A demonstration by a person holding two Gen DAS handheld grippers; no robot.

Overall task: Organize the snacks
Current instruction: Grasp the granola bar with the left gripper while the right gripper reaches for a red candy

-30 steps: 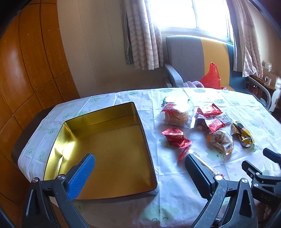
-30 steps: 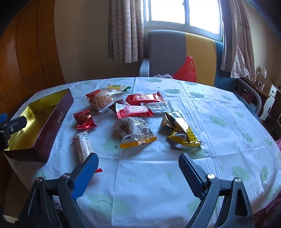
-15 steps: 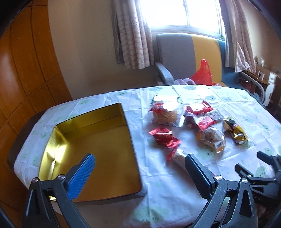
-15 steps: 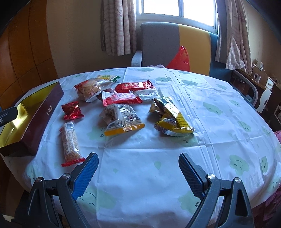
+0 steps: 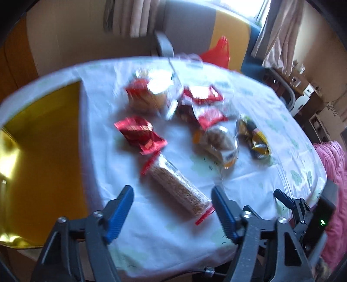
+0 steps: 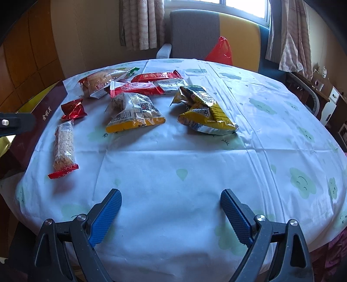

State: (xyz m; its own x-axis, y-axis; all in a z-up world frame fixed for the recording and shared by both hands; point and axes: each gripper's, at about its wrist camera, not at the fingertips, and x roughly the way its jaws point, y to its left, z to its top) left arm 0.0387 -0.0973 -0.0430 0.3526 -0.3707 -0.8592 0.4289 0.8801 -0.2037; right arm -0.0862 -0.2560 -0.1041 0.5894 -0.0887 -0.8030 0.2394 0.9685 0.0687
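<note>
Daylight enters from the window (image 6: pixel 245 6) at top, overexposed. Left wrist view is motion-blurred throughout; right wrist view sharp. Fisheye curvature and dark vignetting mark all corners.

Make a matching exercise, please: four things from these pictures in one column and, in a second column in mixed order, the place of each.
Things:
1. long grain bar
2. yellow crinkled bags
3. gold-lined box
4. red plastic bag

Places:
A. on the chair behind the table
B. at the left edge of the table
C. nearest the left gripper, lying on the cloth
D. furthest right among the snacks

Pairs: 1-C, 2-D, 3-B, 4-A
</note>
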